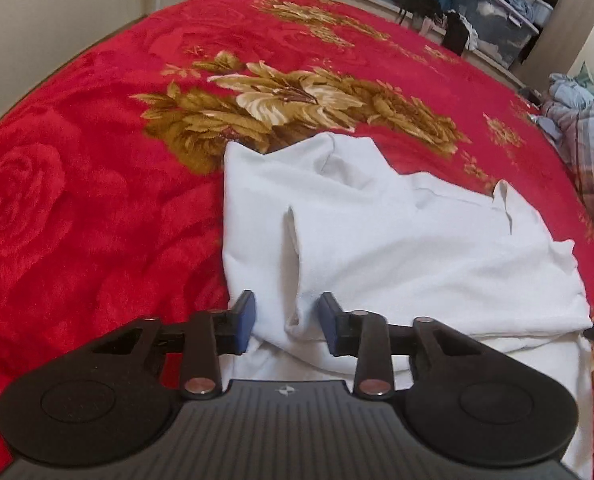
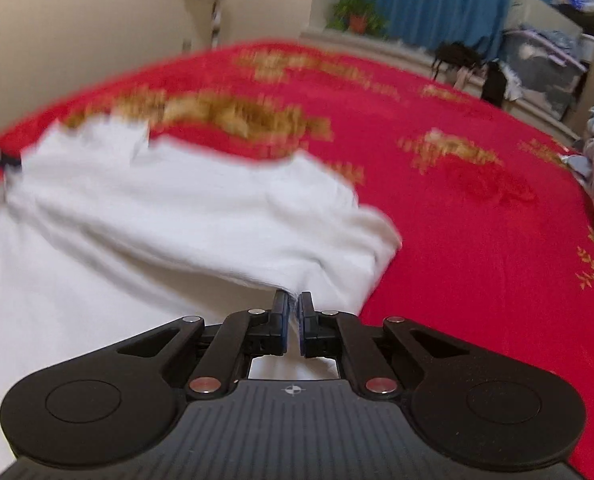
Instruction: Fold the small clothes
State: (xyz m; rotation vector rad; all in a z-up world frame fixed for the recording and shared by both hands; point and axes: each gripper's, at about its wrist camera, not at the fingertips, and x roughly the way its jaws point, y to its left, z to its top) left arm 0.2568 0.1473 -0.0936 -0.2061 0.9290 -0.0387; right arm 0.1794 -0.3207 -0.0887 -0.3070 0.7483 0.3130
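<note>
At centre and lower right of the left wrist view, white garment (image 1: 377, 240) spread in loose folds over red floral blanket (image 1: 97, 200), near hem bunched up toward the camera. Lower centre, left gripper (image 1: 287, 322) narrowed around a raised ridge of that hem, blue pads (image 1: 244, 320) standing just clear of the cloth, so not yet pinching. Judged as lining up for a grip on the near left edge. In the right wrist view, blurred, same garment filling the left and centre; at lower centre, right gripper (image 2: 293, 320) clamped on the cloth's near corner, a sliver of white caught between nearly touching pads. Probably gripped there to give a second anchor, letting both corners rise together for one even fold toward the frame's top.
</note>
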